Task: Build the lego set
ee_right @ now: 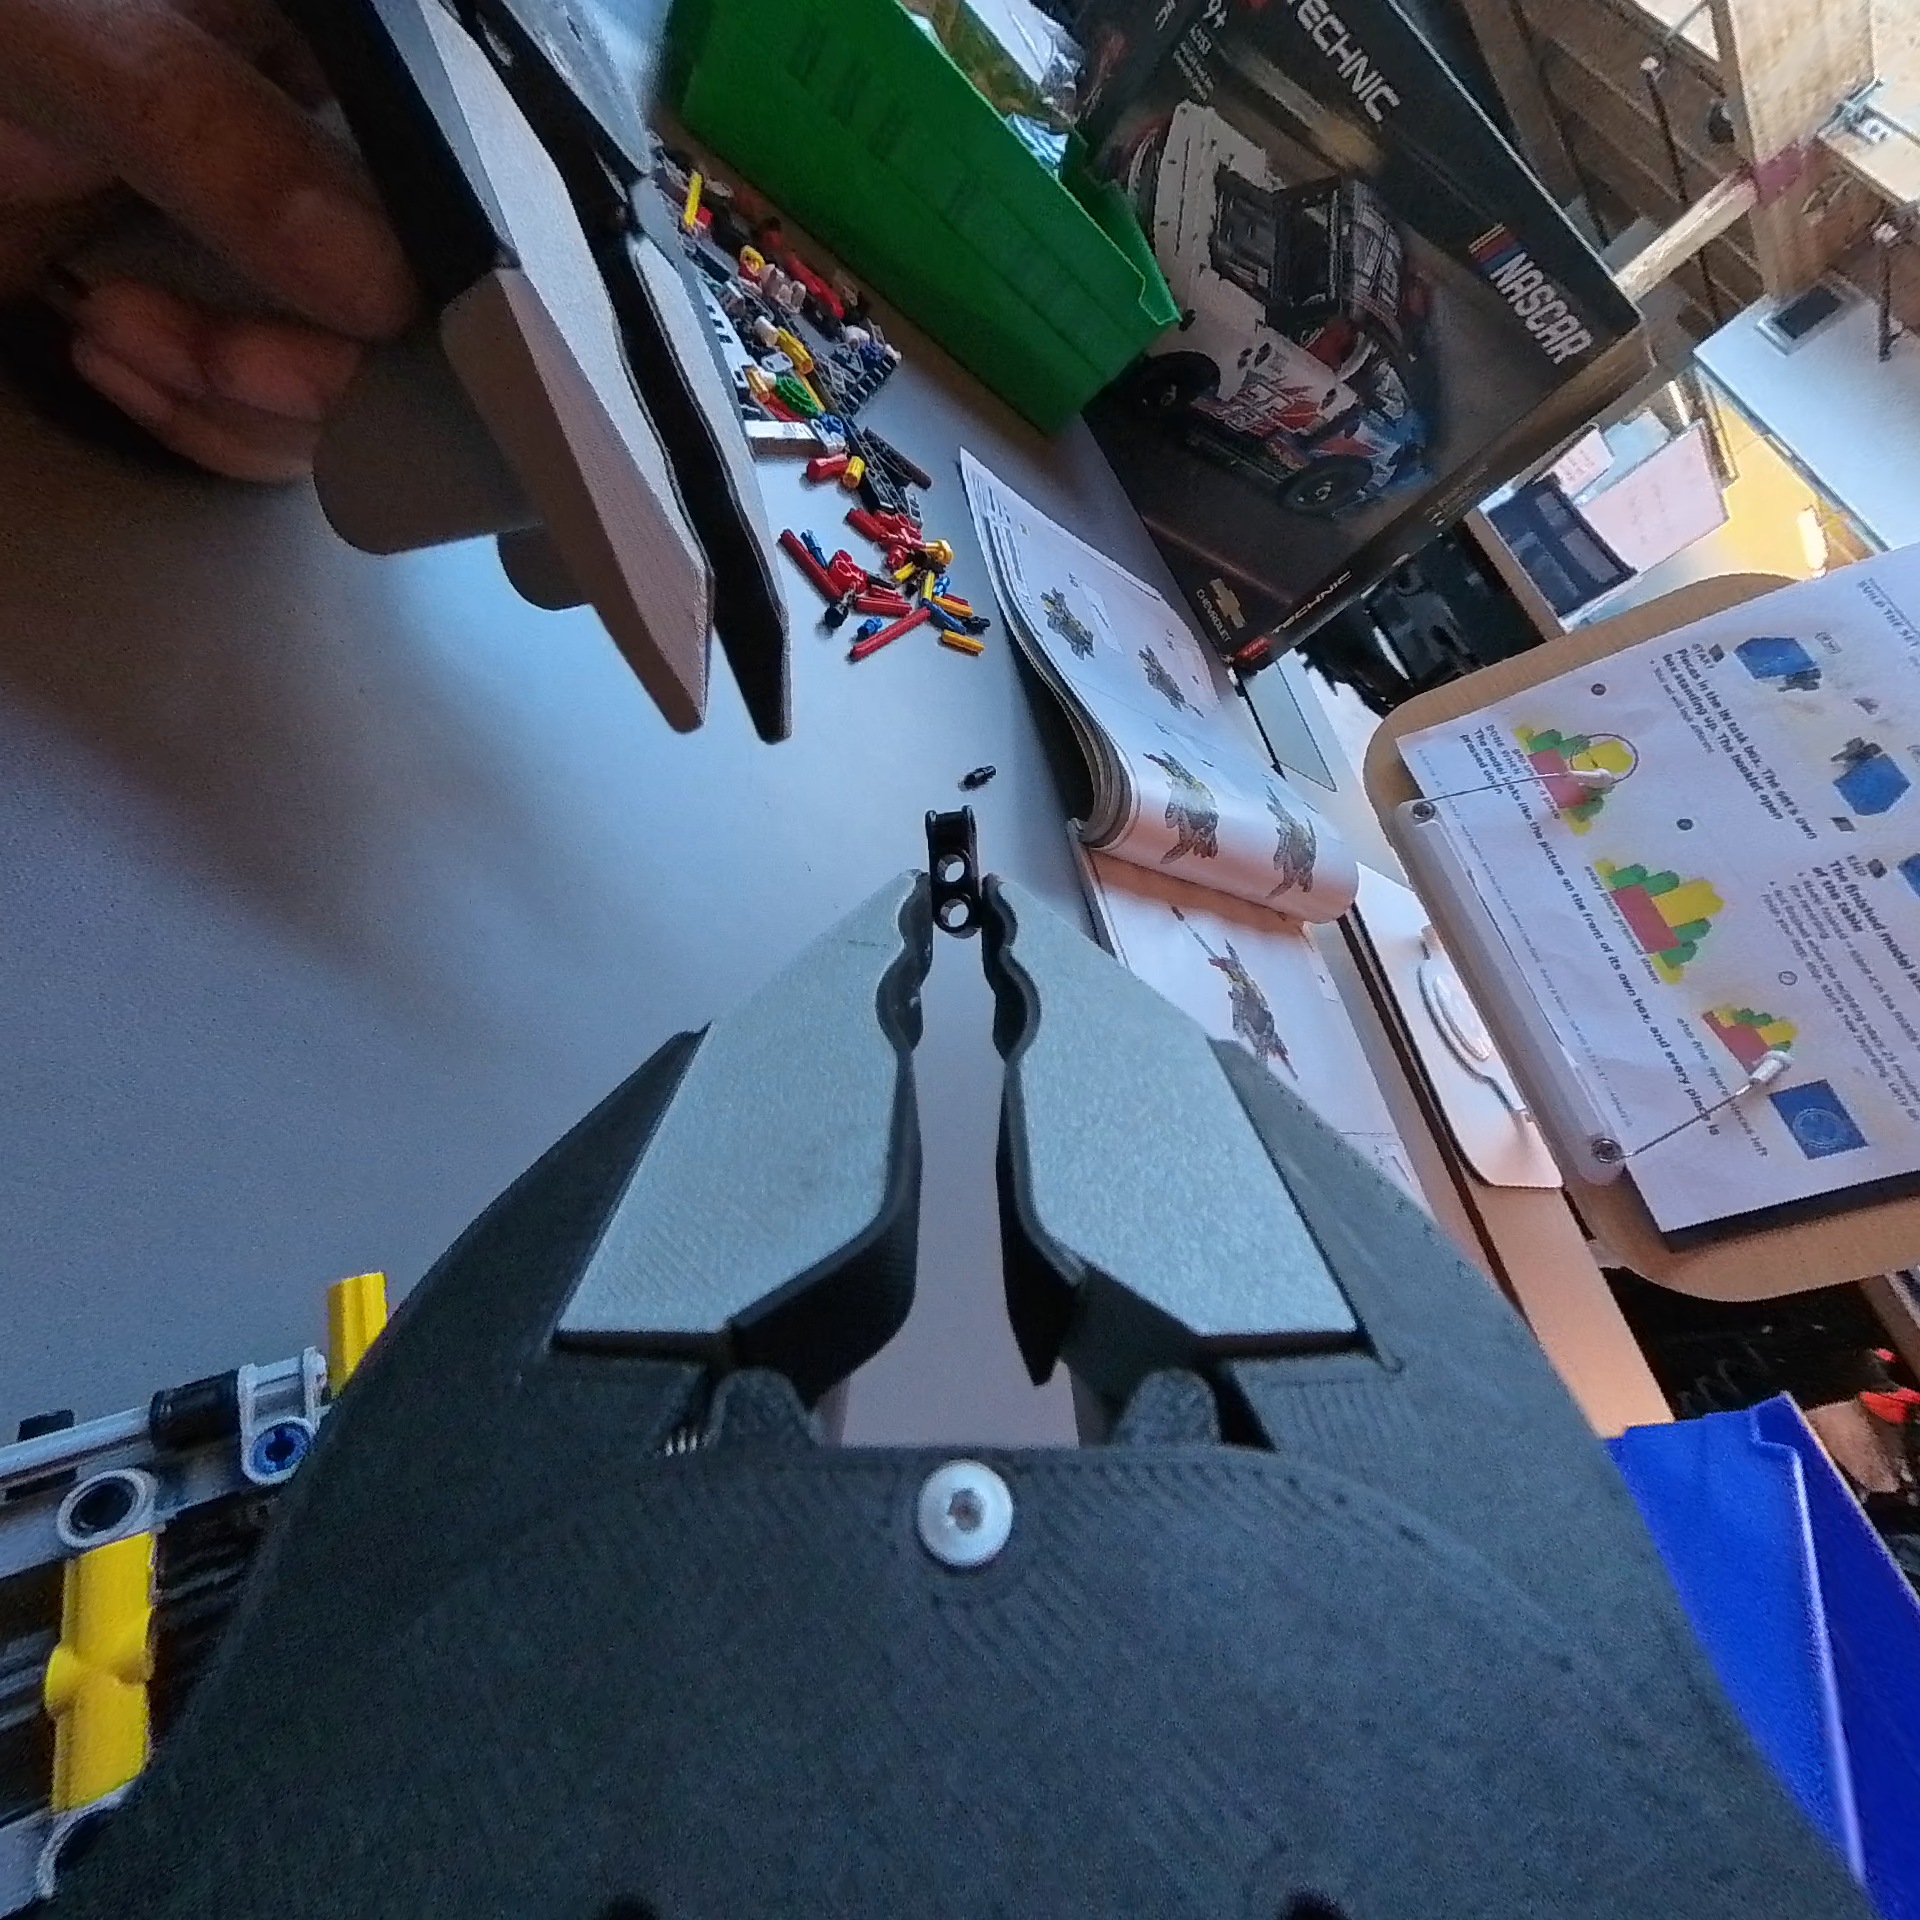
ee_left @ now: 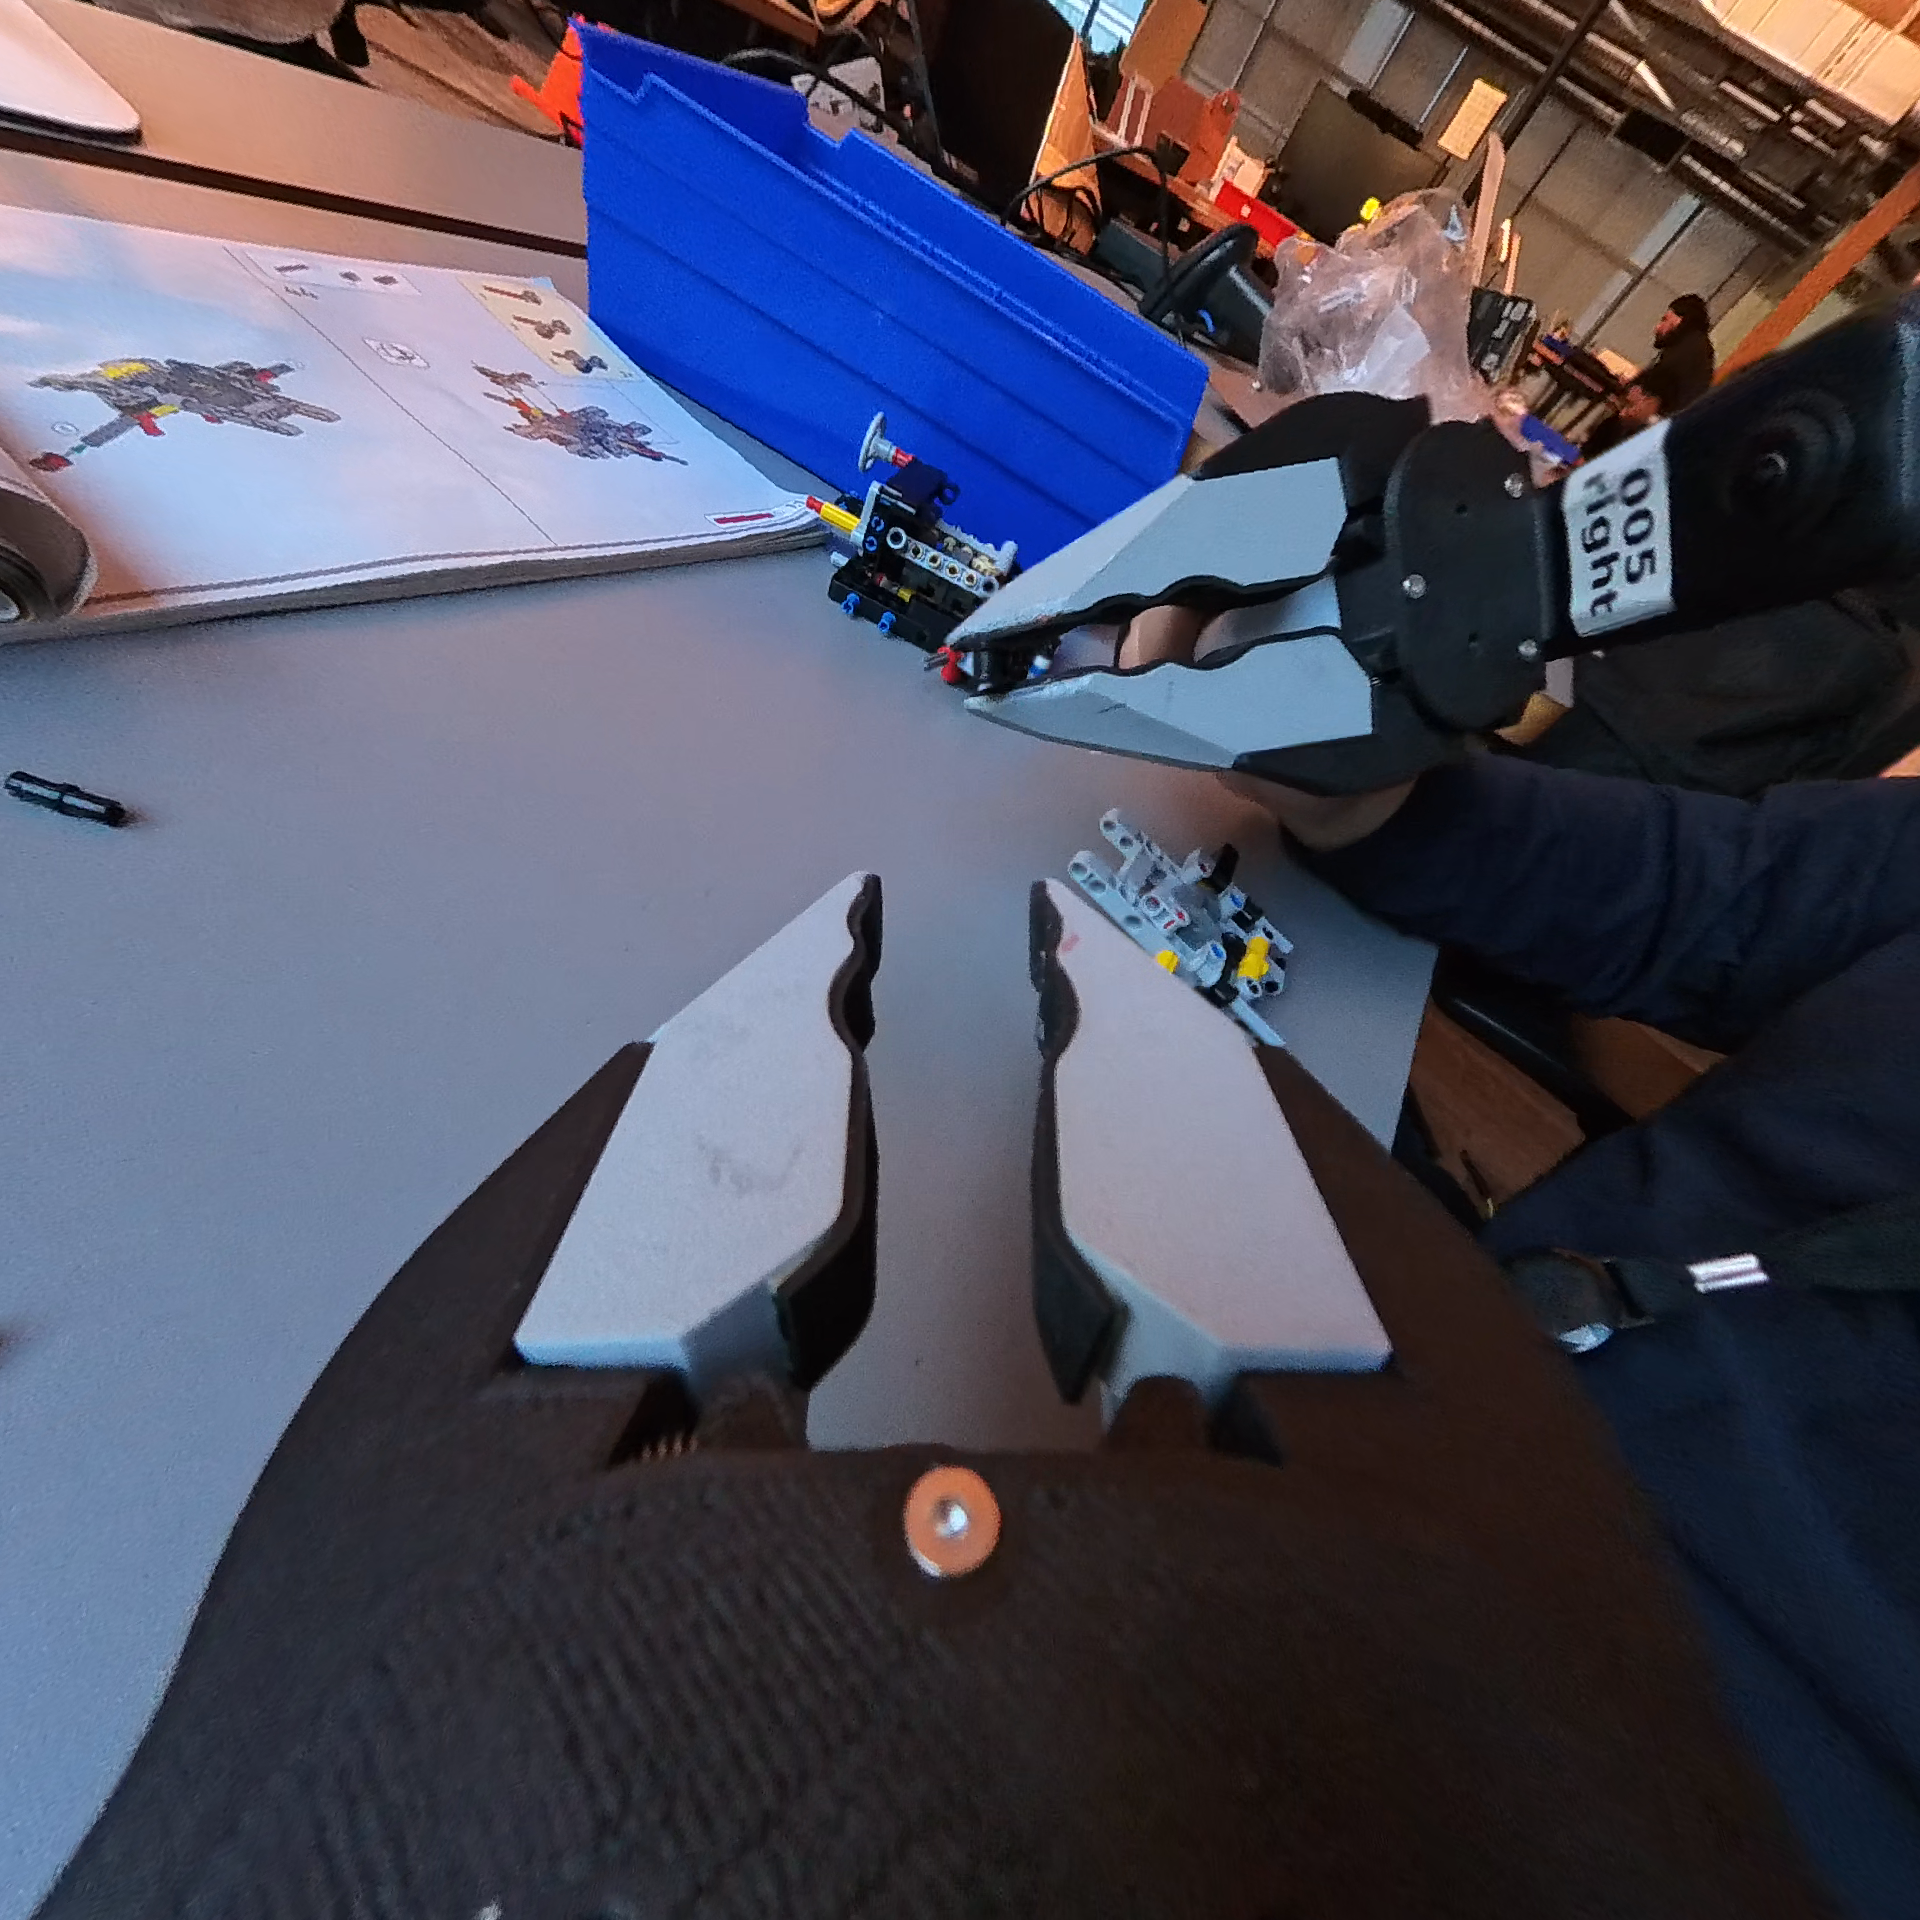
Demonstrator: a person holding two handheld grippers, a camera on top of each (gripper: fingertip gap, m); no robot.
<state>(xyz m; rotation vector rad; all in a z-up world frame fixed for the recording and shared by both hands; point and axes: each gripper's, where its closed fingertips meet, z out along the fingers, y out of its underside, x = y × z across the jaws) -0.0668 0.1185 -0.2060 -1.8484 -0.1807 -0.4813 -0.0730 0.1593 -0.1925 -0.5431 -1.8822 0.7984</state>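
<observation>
My right gripper [ee_right: 954, 896] is shut on a small black connector piece with two holes [ee_right: 951, 842], which sticks out past the fingertips above the grey table [ee_right: 312, 935]. In the left wrist view the right gripper [ee_left: 971, 670] hovers just in front of a black and grey brick assembly [ee_left: 920, 556]. My left gripper [ee_left: 956, 894] is open and empty over bare table, with a white and grey brick assembly [ee_left: 1184, 925] just to its right. It also shows in the right wrist view [ee_right: 727, 717], held by a hand at upper left. A loose black pin [ee_right: 978, 774] lies on the table between the two grippers.
An open instruction booklet [ee_left: 364, 436] and a blue bin [ee_left: 831, 291] lie at the back. A pile of small loose coloured pieces [ee_right: 883, 561], a green bin [ee_right: 935, 187], a product box [ee_right: 1351, 312] and a clipboard with a printed sheet [ee_right: 1662, 883] are beyond. A person's sleeve [ee_left: 1662, 914] is at the right. My right fingertips sit around 5 cm from my left ones. The loose black pin [ee_right: 978, 774] is about 15 cm from both grippers' fingertips. The left camera catches it too, in the left wrist view [ee_left: 70, 803].
</observation>
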